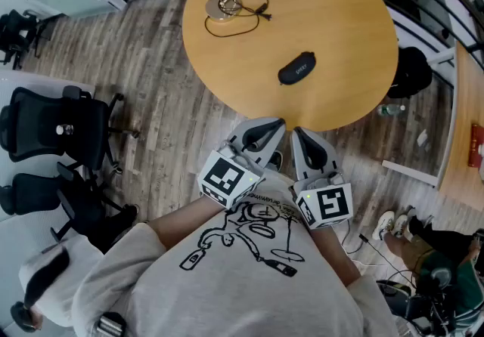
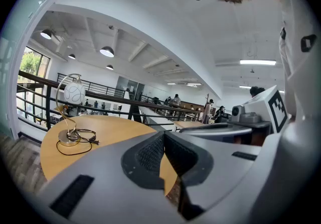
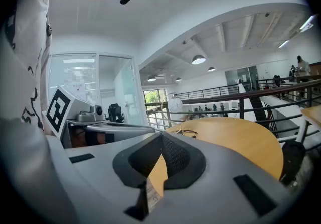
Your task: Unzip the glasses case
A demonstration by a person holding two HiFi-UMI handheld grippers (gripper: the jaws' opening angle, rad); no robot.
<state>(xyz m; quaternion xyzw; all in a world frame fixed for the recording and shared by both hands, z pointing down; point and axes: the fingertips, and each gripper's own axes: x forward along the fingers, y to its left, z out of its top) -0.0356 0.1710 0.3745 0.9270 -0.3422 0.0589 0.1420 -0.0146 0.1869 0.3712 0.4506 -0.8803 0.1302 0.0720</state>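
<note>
The black glasses case (image 1: 296, 69) lies closed on the round wooden table (image 1: 348, 18), well apart from both grippers. The left gripper (image 1: 270, 130) and right gripper (image 1: 305, 139) have their jaws together, holding nothing.

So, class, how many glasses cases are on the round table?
1. The glasses case lies on the round table, between the lamp and the near edge. The table's far edge is out of view, so another could be hidden.

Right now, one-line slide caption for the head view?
Shut and empty, left gripper and right gripper hover at the round table's near edge; black glasses case lies untouched.
</note>
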